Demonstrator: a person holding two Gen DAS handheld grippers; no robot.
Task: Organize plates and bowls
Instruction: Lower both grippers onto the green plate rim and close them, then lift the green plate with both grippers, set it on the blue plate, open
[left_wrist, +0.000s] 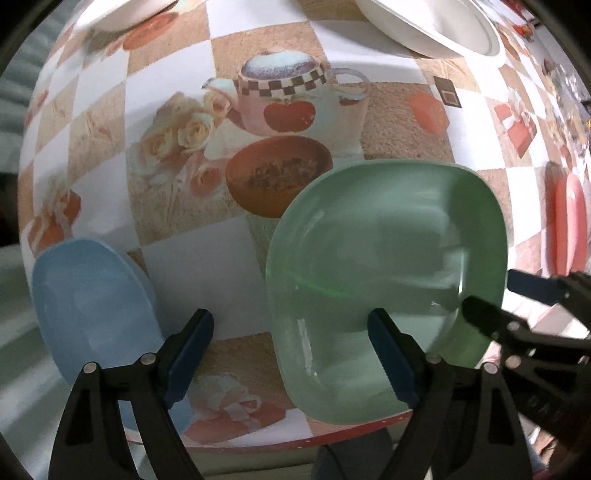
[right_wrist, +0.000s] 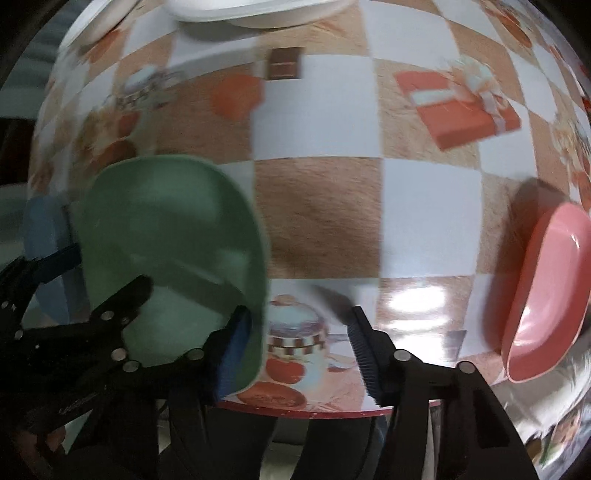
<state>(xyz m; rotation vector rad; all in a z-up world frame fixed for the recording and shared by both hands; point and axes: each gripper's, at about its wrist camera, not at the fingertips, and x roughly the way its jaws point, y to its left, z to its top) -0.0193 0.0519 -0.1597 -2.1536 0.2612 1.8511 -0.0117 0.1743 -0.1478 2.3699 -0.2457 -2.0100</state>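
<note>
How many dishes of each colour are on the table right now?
Green: 1, green dish
Blue: 1, blue dish
Pink: 1, pink dish
White: 2, white plate and a second white dish, cut off at the frame's edge
Total: 5

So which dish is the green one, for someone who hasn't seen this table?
Start at the near edge of the checked tablecloth. Three coloured dishes sit there; the green plate is the middle one, between the blue plate and pink plate, squarish with rounded corners.
</note>
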